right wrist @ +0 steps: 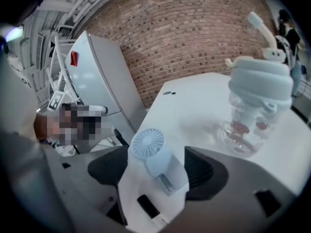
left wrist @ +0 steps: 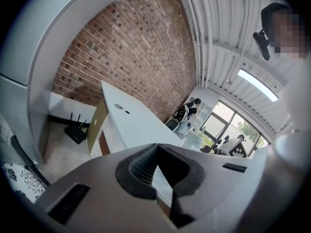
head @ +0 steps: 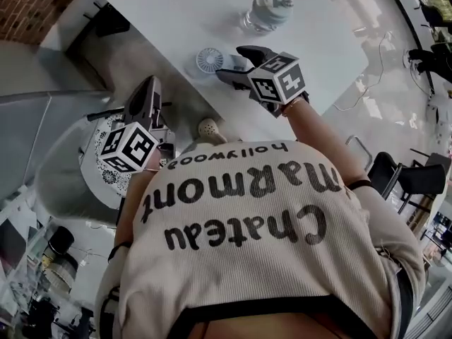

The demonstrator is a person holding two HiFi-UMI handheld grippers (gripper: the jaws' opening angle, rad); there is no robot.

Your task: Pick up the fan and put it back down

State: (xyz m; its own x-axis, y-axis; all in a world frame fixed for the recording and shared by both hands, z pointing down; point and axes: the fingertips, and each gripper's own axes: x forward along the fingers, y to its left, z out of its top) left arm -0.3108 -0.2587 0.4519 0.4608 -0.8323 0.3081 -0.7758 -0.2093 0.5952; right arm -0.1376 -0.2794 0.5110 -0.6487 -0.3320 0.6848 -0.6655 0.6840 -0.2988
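A small pale-blue hand fan (head: 210, 60) lies flat on the white table (head: 212, 13) near its front edge. My right gripper (head: 236, 63) reaches over that edge and stands open, one jaw on each side of the fan's handle. In the right gripper view the fan (right wrist: 148, 147) lies between the two dark pads (right wrist: 109, 166), with bare table showing on both sides of it, so neither pad touches it. My left gripper (head: 150, 85) hangs below and left of the table, away from the fan. Its jaws (left wrist: 156, 149) meet at the tips with nothing between them.
A clear bottle with a pale-blue lid (head: 267, 9) stands on the table behind the fan, to its right (right wrist: 252, 106). A patterned round seat (head: 99, 168) is under my left gripper. A black chair (head: 409, 179) stands at the right. A brick wall (right wrist: 194, 33) backs the table.
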